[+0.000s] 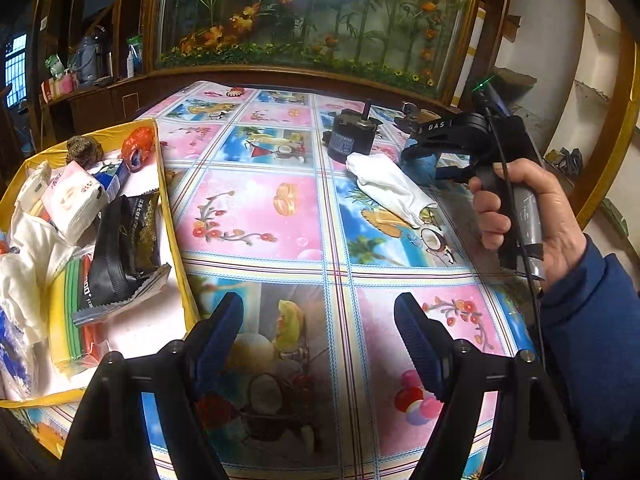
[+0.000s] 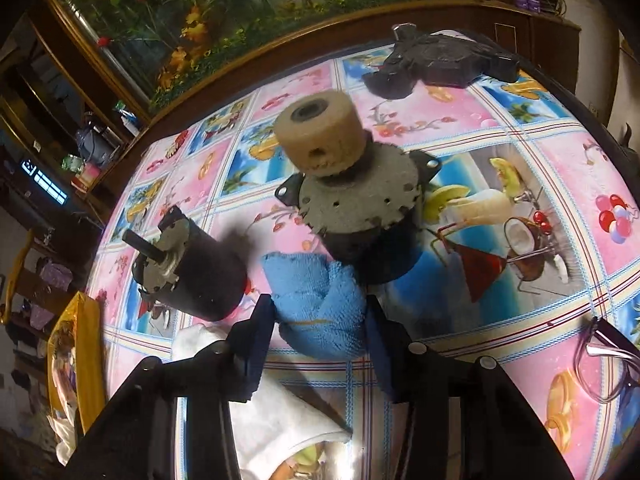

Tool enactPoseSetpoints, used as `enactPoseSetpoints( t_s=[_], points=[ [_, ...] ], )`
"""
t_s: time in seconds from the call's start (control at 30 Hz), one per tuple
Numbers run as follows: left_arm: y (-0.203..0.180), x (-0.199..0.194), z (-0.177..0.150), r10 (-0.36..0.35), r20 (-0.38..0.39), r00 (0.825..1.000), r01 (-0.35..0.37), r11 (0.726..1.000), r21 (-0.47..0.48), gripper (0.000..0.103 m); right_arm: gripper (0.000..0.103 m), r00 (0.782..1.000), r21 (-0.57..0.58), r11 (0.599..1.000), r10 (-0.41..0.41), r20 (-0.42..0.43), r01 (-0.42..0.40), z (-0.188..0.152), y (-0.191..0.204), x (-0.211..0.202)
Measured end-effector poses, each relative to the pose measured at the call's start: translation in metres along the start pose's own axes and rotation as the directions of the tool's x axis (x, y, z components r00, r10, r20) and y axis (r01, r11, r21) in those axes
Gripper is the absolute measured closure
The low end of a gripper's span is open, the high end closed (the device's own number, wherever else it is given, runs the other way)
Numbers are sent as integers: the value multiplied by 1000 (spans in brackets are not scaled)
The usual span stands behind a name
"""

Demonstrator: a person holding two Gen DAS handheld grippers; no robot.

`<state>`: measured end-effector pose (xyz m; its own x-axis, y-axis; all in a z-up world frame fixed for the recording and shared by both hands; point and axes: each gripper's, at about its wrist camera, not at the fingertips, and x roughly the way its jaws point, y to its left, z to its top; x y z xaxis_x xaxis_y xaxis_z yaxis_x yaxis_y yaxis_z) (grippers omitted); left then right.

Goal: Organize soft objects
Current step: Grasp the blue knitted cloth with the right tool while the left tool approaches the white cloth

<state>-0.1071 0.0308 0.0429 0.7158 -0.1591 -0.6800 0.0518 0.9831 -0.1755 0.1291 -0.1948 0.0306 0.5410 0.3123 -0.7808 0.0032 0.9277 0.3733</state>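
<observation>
A crumpled blue cloth (image 2: 320,304) lies on the patterned tablecloth between the fingers of my right gripper (image 2: 318,320), whose jaws press its sides. A white cloth (image 1: 390,186) lies just left of that gripper (image 1: 420,160); it also shows under the right gripper (image 2: 280,412). My left gripper (image 1: 320,320) is open and empty, hovering over the tablecloth near the front. A yellow-rimmed tray (image 1: 176,236) at the left holds tissue packs, white cloths, a black pouch and other items.
Two black motors stand on the table: a small one with a shaft (image 2: 192,268) (image 1: 352,136) and a larger one with a tan wheel (image 2: 356,196). A black device (image 2: 436,60) lies at the far edge. Glasses (image 2: 604,364) lie at the right.
</observation>
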Motion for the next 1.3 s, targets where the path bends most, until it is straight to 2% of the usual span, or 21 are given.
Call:
enactPoseSetpoints(
  t_s=[0.13, 0.3, 0.4, 0.47, 0.5, 0.53, 0.67, 0.87, 0.97, 1.03, 1.3],
  points=[
    [1, 2, 0, -11, -12, 1000, 11, 1000, -9, 26, 59, 1000, -45, 999, 11, 7, -11, -5, 6, 0],
    [1, 3, 0, -6, -16, 1000, 6, 1000, -6, 26, 59, 996, -161, 984, 74, -53, -81, -28, 32, -4],
    [0, 3, 0, -1, -19, 1000, 1, 1000, -3, 26, 59, 985, -243, 959, 113, -130, -143, -54, 56, -12],
    [0, 3, 0, 0, -20, 1000, 0, 1000, -1, 26, 60, 964, -261, 938, 181, -193, -229, -71, 69, -20],
    [0, 3, 0, 0, -20, 1000, 0, 1000, -1, 26, 60, 956, -263, 929, 210, -205, -260, -76, 72, -25],
    [0, 3, 0, -3, -20, 1000, 3, 1000, -2, 26, 60, 958, -274, 925, 216, -189, -263, -79, 74, -34],
    [1, 3, 0, -4, -21, 1000, 4, 1000, -3, 26, 60, 983, -310, 934, 154, -99, -177, -83, 59, -58],
    [0, 6, 0, 7, -34, 999, -7, 1000, 0, 26, 60, 995, -329, 941, 52, -87, -77, -97, 26, -54],
    [-2, 7, 0, 20, -37, 999, -20, 1000, 5, 26, 60, 998, -352, 935, 35, -46, -49, -96, 26, -59],
    [-3, 7, 0, 33, -41, 999, -32, 999, 11, 26, 60, 1000, -372, 928, -16, -14, 10, -97, 27, -57],
    [-7, 12, 2, 82, -57, 995, -81, 996, 20, 26, 60, 1000, -351, 936, -30, -3, 27, -97, 26, -53]
  ],
)
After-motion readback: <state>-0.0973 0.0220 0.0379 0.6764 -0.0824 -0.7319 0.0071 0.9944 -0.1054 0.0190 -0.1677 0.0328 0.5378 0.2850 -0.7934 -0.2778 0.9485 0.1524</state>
